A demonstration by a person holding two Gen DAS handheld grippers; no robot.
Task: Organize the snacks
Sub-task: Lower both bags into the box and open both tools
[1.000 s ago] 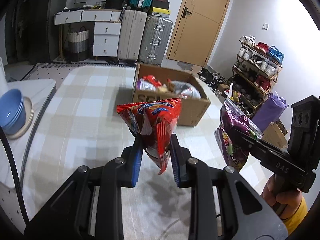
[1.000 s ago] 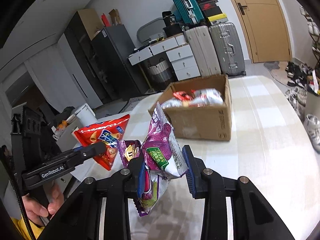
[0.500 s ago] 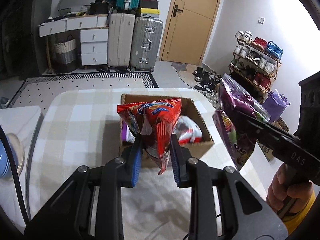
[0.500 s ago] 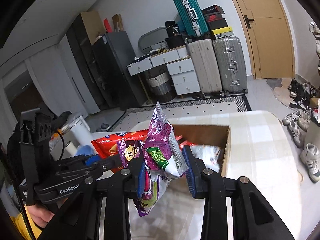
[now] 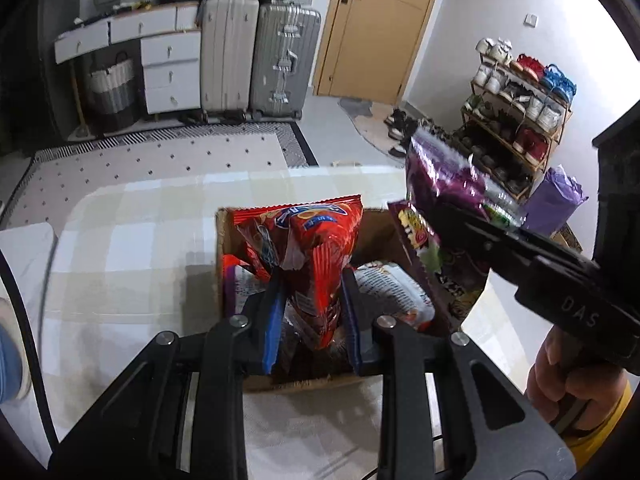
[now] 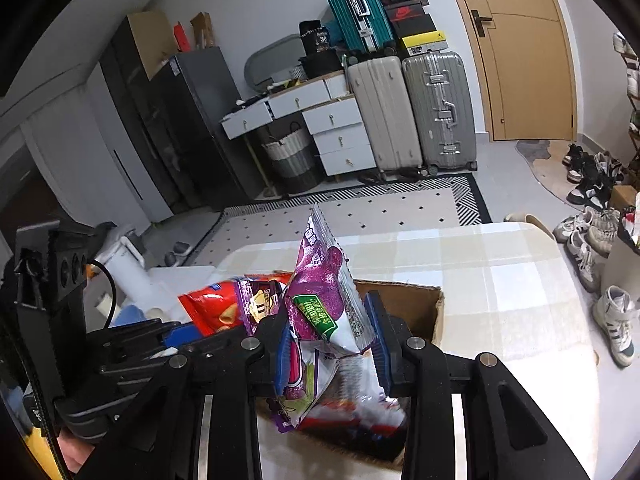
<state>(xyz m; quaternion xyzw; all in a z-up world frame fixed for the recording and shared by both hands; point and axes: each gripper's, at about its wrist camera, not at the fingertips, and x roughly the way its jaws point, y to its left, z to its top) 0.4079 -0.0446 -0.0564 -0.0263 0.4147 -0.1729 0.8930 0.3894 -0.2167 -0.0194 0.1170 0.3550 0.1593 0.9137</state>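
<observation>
Over the cardboard box point(image 5: 224, 256): left hand-held gripper point(image 5: 312, 316) clamped on red chip bag point(image 5: 316, 248), right hand-held gripper point(image 6: 332, 344) on purple snack bags point(image 6: 320, 292); next, lower and release inside

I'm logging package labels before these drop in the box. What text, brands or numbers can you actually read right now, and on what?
"DAS": on the right gripper body, left wrist view.
"36": on the black bag atop the drawers; small, likely.
Red bag: blue logo, lettering warped, unreadable.
Purple bag: green label and white print, too blurred to read.
Shoebox: red logo, words too small.
</observation>
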